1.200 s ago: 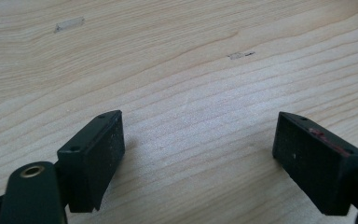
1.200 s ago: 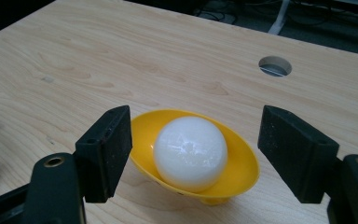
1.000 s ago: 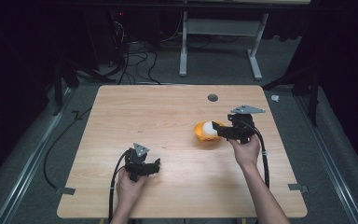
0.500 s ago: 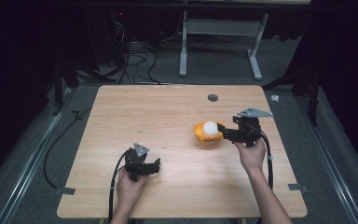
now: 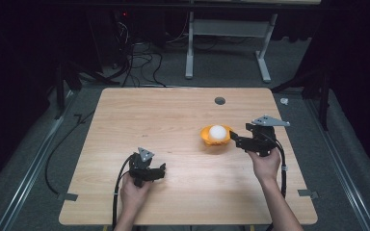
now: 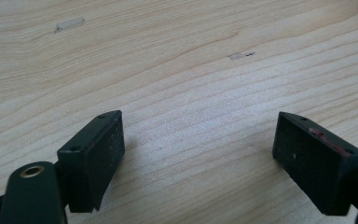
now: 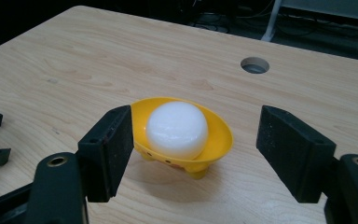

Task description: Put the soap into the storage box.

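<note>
Dark room – grey carpet floor (image 5: 318,159), white desk frame (image 5: 265,48) behind.

yellow dish (image 7: 214,140) holding white ball (image 7: 177,128), right tongs (image 7: 193,149) seemingly apart around it

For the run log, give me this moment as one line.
right gripper: open, beside yellow bowl | white ball: in bowl | left gripper: open, over table

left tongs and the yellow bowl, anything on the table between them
Nothing: in the high view only bare wooden table lies between the left tongs and the yellow bowl.
</note>
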Demonstrator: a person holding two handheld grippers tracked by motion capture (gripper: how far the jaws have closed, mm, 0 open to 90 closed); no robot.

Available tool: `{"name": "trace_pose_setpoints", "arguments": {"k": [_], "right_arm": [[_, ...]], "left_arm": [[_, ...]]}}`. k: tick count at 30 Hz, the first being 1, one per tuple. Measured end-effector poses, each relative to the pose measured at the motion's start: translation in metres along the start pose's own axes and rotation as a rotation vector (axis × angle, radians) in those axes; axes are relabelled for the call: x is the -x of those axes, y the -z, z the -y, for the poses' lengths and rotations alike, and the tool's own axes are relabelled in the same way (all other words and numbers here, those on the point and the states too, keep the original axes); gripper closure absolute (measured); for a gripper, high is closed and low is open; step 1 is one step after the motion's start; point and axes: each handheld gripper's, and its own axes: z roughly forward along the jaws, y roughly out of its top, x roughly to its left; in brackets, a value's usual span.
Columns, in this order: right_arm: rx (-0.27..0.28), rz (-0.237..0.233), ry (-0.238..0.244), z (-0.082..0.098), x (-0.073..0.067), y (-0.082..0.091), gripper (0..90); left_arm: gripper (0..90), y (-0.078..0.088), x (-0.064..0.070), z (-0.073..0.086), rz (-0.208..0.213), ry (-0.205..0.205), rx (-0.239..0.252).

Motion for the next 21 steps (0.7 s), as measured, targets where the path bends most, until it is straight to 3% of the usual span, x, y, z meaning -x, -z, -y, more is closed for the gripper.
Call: {"name": "trace_pose_setpoints", "arguments": {"k": [21], "right_arm": [[0.001, 0.013, -0.019, 0.019, 0.009, 0.018, 29.1]], "left_arm": [[17.1, 0.000, 0.000, 0.000, 0.000, 0.000, 0.000]]}}
